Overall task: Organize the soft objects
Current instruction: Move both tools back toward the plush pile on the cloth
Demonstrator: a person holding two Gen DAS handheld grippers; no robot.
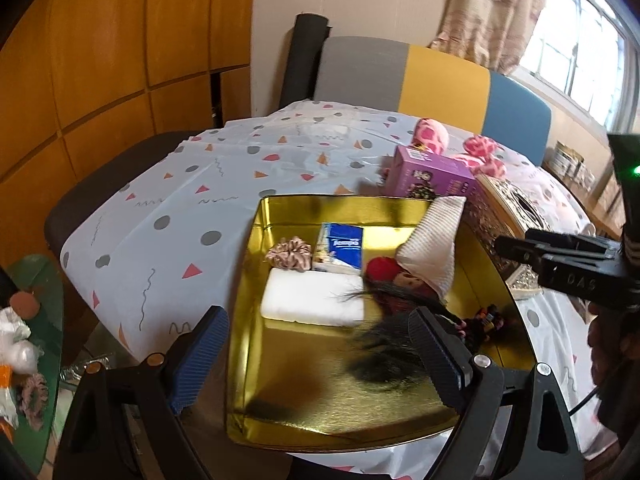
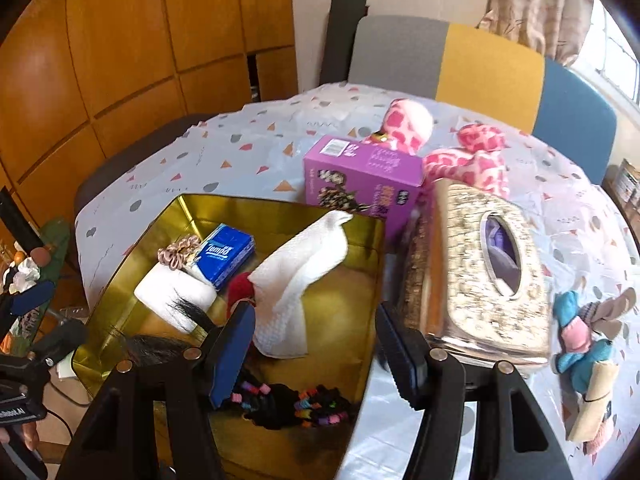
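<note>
While both claws hang over the near edge of the shallow gold metal tin, neither one holds anything. The left gripper stands wide apart with only bare tin floor and a tuft of black hair between its blue pads. The right gripper is parted about halfway, its jaws empty above the tin's right wall.

Just beyond, inside the tin, lie a bunch of black hair ties with coloured beads, a white foam block, a red-hatted doll, a white waffle cloth draped up against the far wall, a blue tissue packet and a pink satin scrunchie.

Outside it, to the right, sit a glittery tissue box and, near it, a blue and pink plush toy. Farther back, a purple carton stands before a pink spotted plush.

My worry is that reaching right for the plush could knock the tissue box or catch the tin's wall and shift it on the slick tablecloth.
</note>
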